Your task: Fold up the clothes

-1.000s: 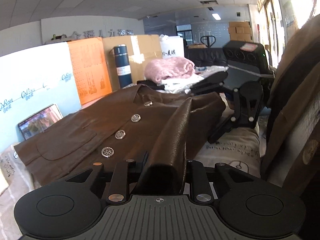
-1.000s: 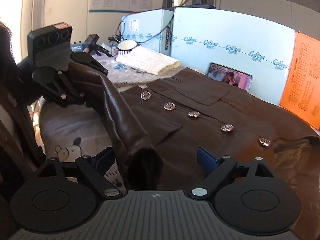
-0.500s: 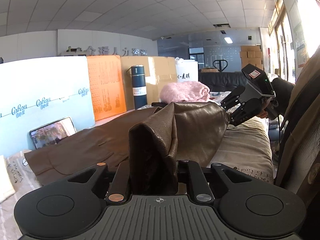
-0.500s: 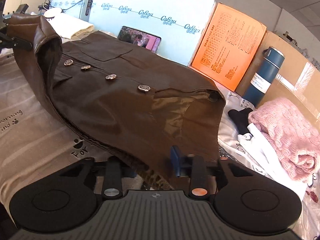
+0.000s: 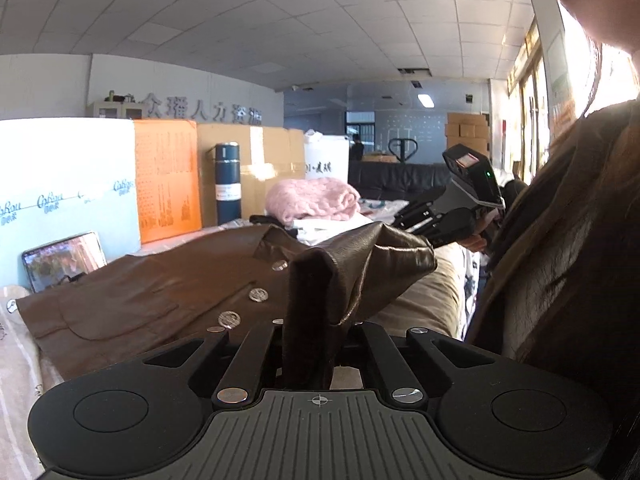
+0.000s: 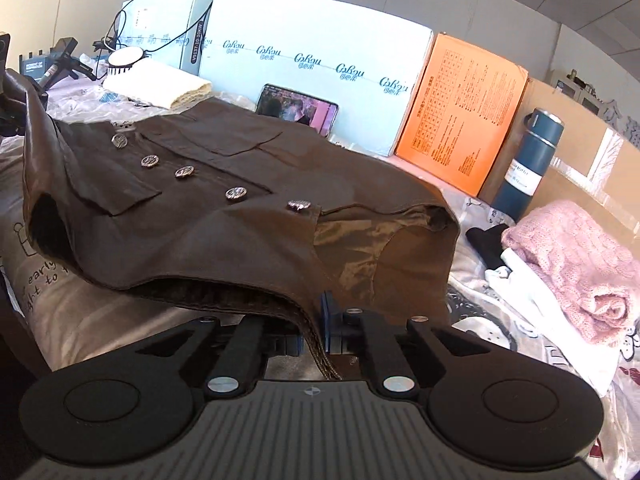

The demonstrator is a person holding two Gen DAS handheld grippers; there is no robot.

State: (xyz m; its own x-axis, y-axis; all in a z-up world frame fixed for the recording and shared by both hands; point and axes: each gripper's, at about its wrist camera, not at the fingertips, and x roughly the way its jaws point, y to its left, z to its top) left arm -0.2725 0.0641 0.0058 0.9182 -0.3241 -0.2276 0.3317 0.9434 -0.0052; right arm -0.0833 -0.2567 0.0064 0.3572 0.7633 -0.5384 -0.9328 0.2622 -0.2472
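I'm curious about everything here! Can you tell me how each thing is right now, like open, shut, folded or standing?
brown jacket: buttoned, spread flat, near edge lifted
left gripper: shut on the jacket's sleeve
right gripper: shut on the jacket's edge
phone: screen on, propped up
blue flask: upright, lid on
pink sweater: folded

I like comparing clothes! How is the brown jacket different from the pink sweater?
The brown jacket is smooth and shiny with metal buttons; the pink sweater is fuzzy knit. The jacket lies spread out, its edge pinched and lifted; the sweater sits bundled up, untouched. Both rest on the same bed.
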